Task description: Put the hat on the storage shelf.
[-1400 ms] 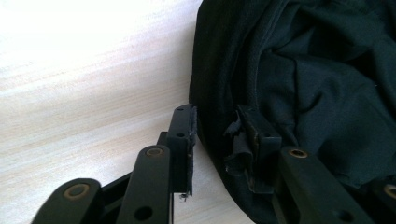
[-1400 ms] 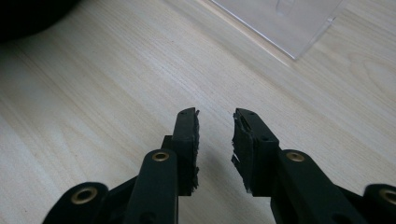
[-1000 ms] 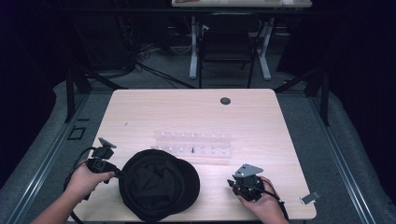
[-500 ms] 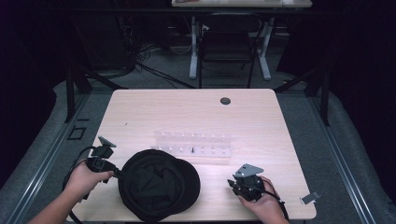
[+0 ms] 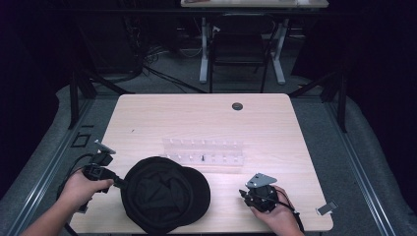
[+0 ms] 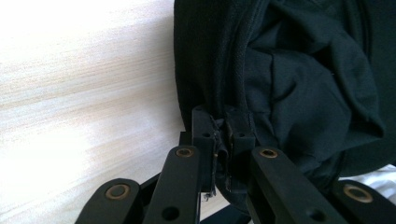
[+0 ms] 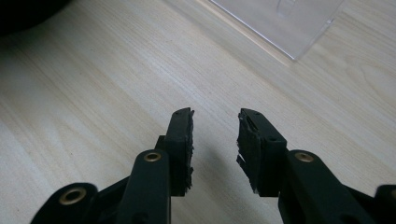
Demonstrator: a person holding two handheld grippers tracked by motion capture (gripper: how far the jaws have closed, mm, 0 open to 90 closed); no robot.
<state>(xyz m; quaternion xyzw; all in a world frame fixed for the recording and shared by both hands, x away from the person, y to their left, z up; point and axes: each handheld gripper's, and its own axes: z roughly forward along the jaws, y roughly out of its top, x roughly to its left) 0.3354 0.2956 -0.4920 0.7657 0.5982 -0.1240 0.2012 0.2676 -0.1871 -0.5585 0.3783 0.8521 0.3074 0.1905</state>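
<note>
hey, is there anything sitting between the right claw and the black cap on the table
Nothing visible. The right claw hovers open over bare wood, and the stretch of table between it and the black cap is clear. The clear plastic rack lies farther back, off that line. The left claw is already pinching the cap's edge.

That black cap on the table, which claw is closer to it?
Left. The left claw is shut on the black cap's edge; the right claw sits open, apart, off its other side.

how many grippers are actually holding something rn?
1. The left gripper is clamped on the rim of the black cap. The right gripper is open over bare table, holding nothing.
</note>
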